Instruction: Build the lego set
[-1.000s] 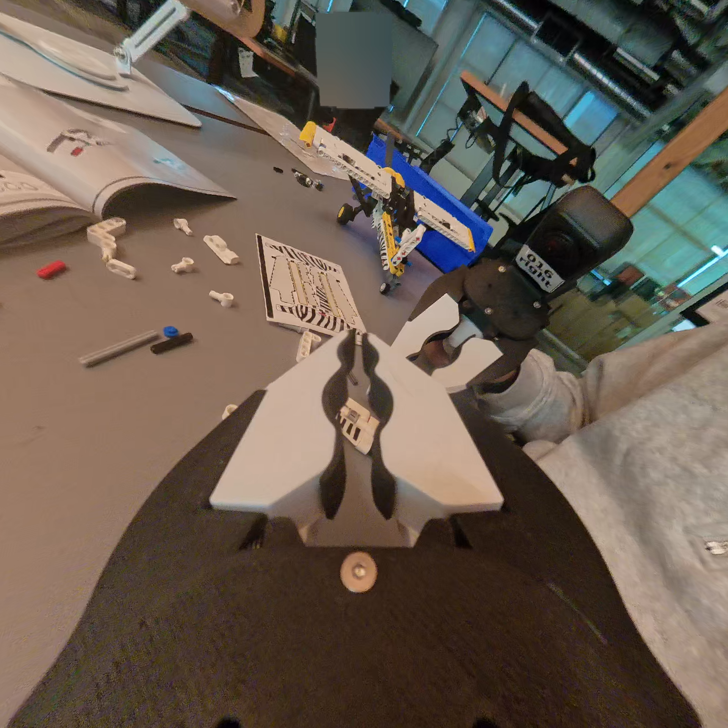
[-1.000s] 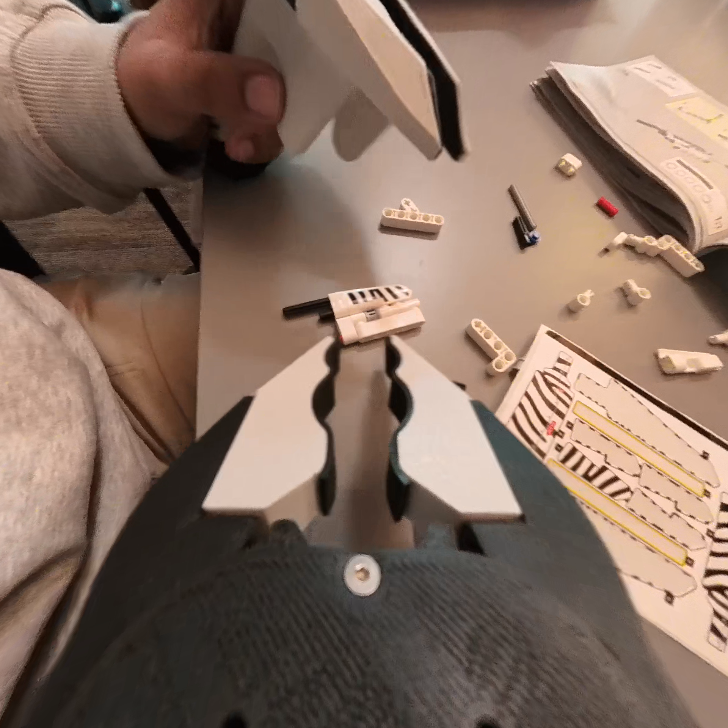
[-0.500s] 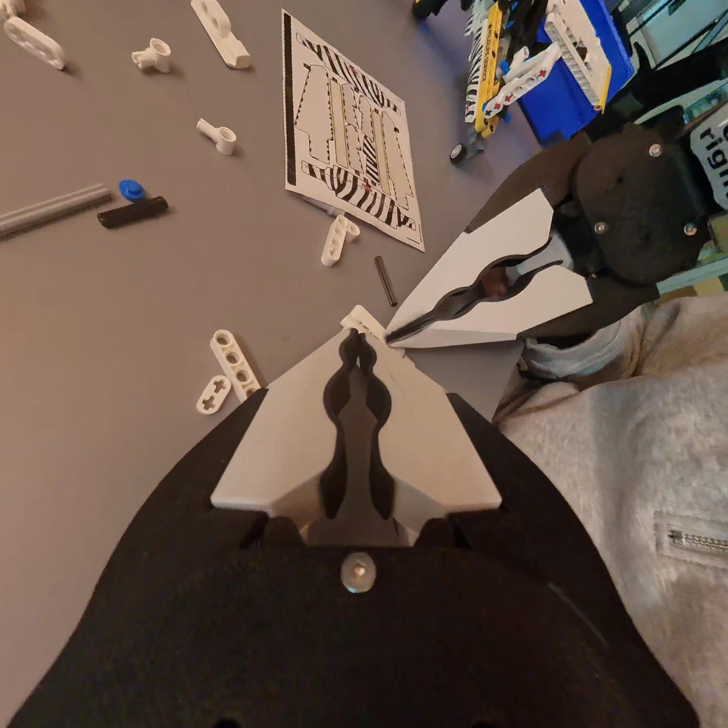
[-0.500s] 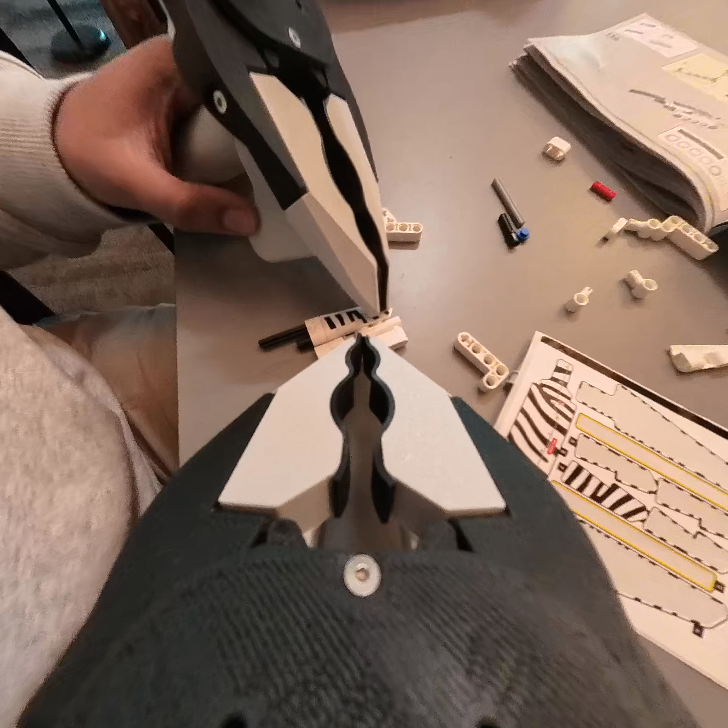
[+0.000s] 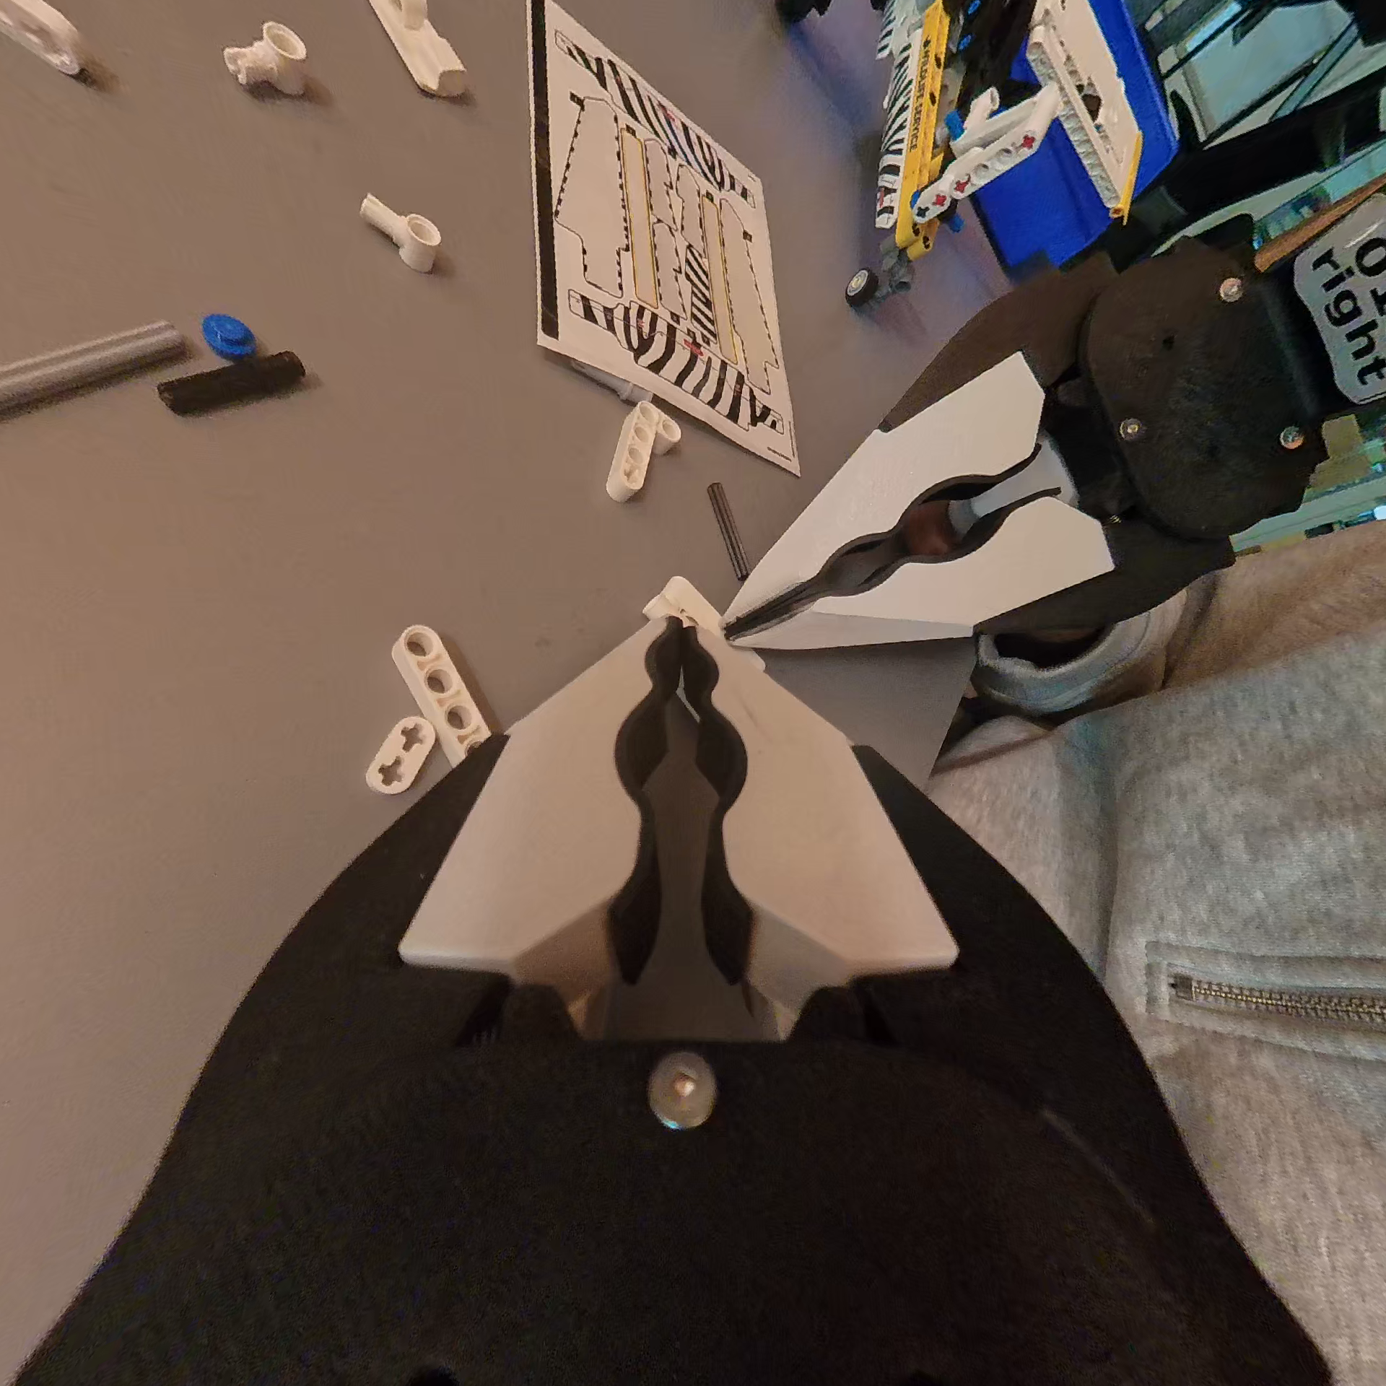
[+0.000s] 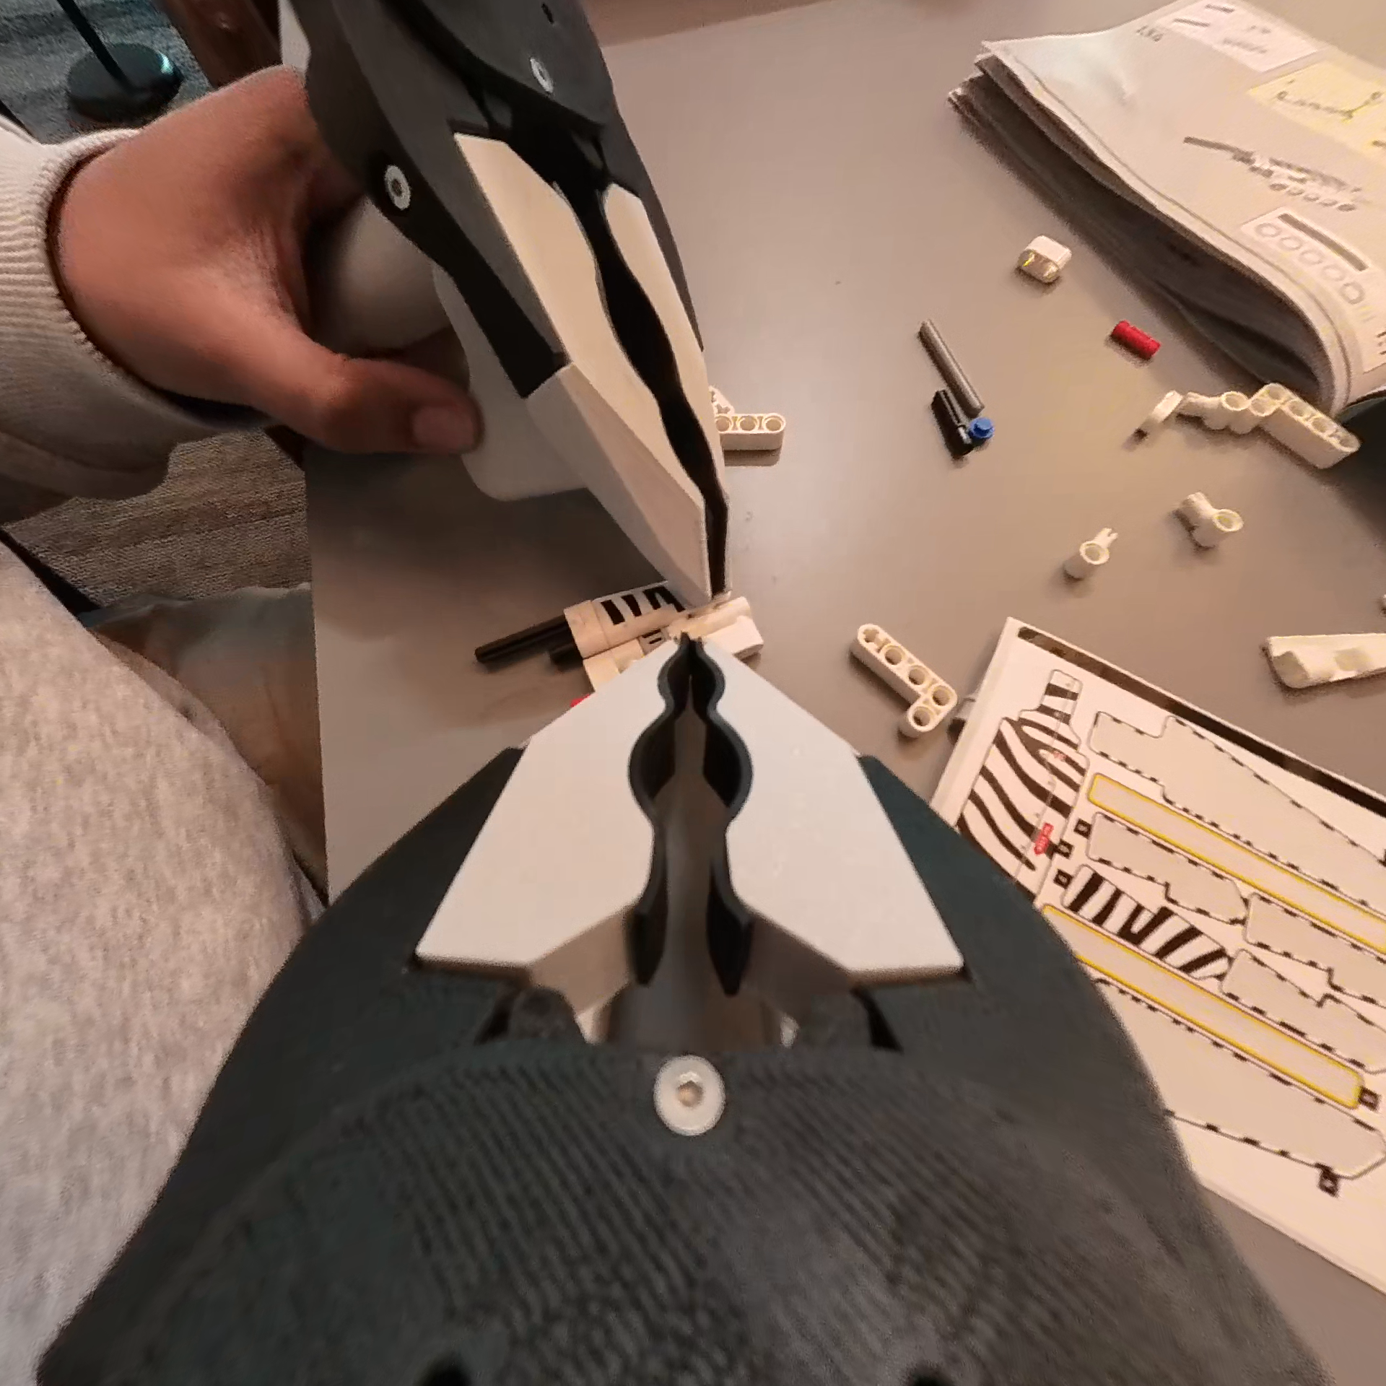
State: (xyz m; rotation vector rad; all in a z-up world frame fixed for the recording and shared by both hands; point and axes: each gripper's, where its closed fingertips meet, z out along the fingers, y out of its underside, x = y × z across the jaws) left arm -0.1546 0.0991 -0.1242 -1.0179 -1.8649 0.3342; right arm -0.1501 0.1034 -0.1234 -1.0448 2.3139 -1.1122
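Both grippers meet tip to tip over the small white lego sub-assy (image 6: pixel 660 626) w/ zebra sticker, lying near the bench (image 6: pixel 825 225) edge. Left gripper (image 6: pixel 712 581) fingers clenched on it, right gripper (image 6: pixel 688 646) fingers clenched on it too. Sticker sheet (image 6: pixel 1200 885) just beside.

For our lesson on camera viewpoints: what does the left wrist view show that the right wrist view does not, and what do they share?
Only the left wrist view shows the half-built yellow and white model beside a blue bin. Only the right wrist view shows the open instruction booklet, a small red piece and the hand holding the left claw. Both show the grey table, the zebra-striped sticker sheet and both claws closed on the small white assembly, right claw included.
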